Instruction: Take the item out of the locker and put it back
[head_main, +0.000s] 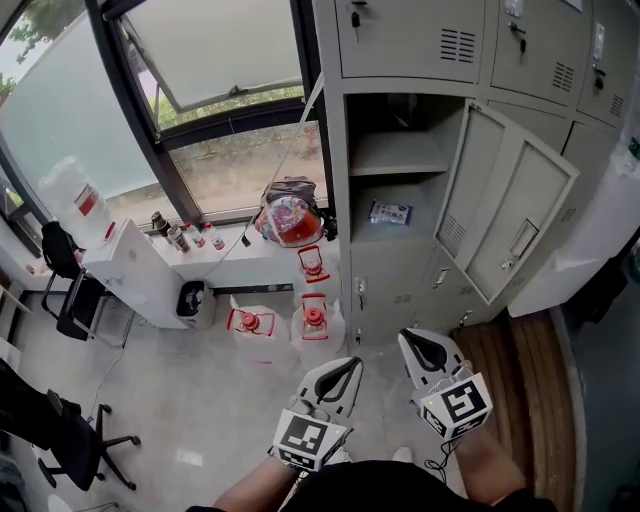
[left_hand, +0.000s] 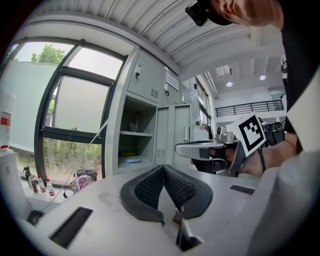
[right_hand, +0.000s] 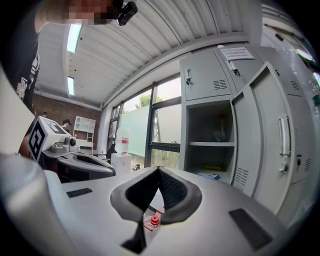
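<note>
The grey locker (head_main: 400, 150) stands with its door (head_main: 510, 215) swung out to the right. On its lower shelf lies a flat blue-and-white packet (head_main: 390, 212), also seen in the left gripper view (left_hand: 132, 160) and the right gripper view (right_hand: 209, 175). Both grippers are held side by side low in the head view, well short of the locker and pointing toward it. My left gripper (head_main: 349, 363) (left_hand: 163, 168) is shut and holds nothing. My right gripper (head_main: 411, 338) (right_hand: 158, 170) is shut too, its pads meeting at the tip with nothing between them.
Water jugs with red caps (head_main: 312, 320) stand on the floor left of the locker. A colourful bag (head_main: 290, 215) sits on the window sill, with small bottles (head_main: 185, 237) beside it. A white cabinet (head_main: 130, 265) and office chairs (head_main: 70, 440) are at the left.
</note>
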